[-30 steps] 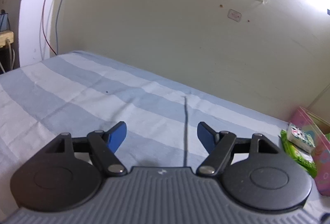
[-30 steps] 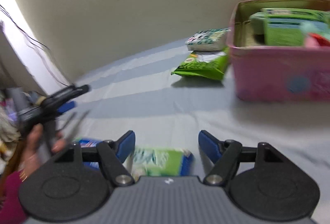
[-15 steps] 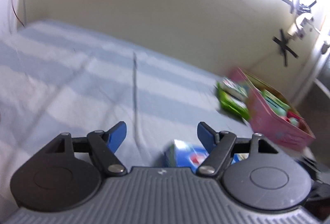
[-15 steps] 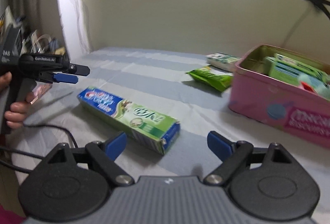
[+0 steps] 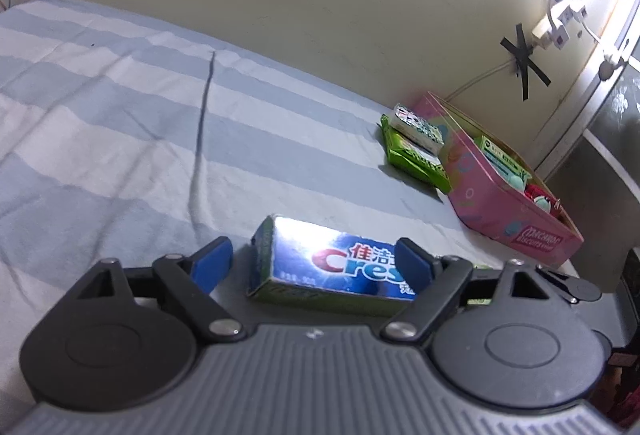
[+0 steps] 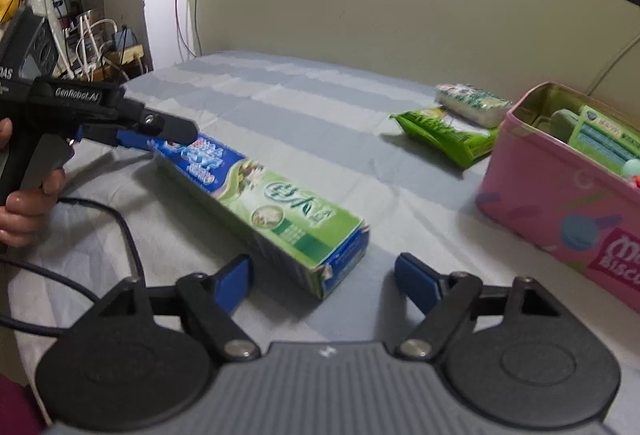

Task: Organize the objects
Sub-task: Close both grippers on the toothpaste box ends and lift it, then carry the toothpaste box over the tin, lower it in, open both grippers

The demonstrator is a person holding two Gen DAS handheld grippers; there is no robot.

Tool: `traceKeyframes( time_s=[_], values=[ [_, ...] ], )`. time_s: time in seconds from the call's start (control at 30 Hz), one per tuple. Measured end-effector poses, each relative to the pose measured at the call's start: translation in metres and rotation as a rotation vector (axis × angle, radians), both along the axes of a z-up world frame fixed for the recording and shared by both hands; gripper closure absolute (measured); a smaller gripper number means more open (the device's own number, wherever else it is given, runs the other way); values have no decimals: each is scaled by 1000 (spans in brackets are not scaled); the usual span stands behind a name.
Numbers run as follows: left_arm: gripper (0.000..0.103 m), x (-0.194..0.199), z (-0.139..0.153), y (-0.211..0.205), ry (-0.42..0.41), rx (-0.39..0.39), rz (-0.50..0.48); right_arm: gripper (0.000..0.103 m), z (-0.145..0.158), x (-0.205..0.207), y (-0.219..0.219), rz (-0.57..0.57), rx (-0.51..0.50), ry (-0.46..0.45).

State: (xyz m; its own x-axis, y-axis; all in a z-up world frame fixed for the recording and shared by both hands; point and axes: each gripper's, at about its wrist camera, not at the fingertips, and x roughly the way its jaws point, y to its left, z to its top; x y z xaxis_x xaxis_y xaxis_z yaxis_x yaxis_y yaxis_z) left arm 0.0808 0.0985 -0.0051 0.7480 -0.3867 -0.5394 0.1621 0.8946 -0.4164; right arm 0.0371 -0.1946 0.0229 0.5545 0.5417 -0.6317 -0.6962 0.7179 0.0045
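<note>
The left tool [image 5: 312,265] has its blue-padded fingers spread apart on either side of the blue end of a long blue-and-green cardboard toothpaste box [image 5: 328,269], which lies flat on the blue-and-white striped bed sheet [image 5: 120,107]. The right tool [image 6: 324,275] is likewise spread wide, with the box's green end [image 6: 280,211] at its 11 o'clock, not touching either finger. At 2 o'clock sits an open pink rectangular tin [image 6: 560,203] holding packets, with a green foil pouch [image 6: 444,133] and a white-and-green wrapped pack [image 6: 470,103] just beside it.
</note>
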Motion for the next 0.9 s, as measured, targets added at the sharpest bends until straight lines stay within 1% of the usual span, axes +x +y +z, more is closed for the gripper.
traceKeyframes(
  time_s=[0.03,0.07,0.1,0.17,0.23,0.3,0.33,0.4,0.5,0.6,0.7,0.8,0.9],
  values=[
    [29,1,-1,-4,-3,13,-15,41,0,-2,2,10,-4,-14],
    [30,2,0,-9,-9,37,-13,40,2,-3,3,23,3,-20],
    [30,3,2,-13,-6,48,-6,39,3,-3,4,11,-3,-24],
    [31,6,11,-17,-12,24,0,39,8,-5,0,-15,-11,-52],
    [31,11,30,-23,-57,-12,-18,39,17,-6,-12,-44,7,-75],
    [31,18,52,-37,-111,-38,-50,39,34,-8,-30,-83,25,-136],
    [31,23,63,-48,-139,-46,-73,39,43,-8,-39,-106,27,-173],
    [31,36,81,-77,-186,-36,-123,39,58,-4,-61,-160,25,-235],
    [31,57,94,-123,-234,-15,-188,39,72,9,-94,-244,0,-291],
    [31,80,98,-171,-258,7,-238,39,81,25,-124,-309,-53,-324],
    [31,99,96,-209,-265,24,-267,38,86,43,-151,-359,-103,-336],
    [30,118,88,-241,-252,49,-288,38,81,61,-169,-394,-148,-335],
    [30,136,76,-266,-214,66,-307,33,68,80,-184,-425,-171,-307]
  ],
)
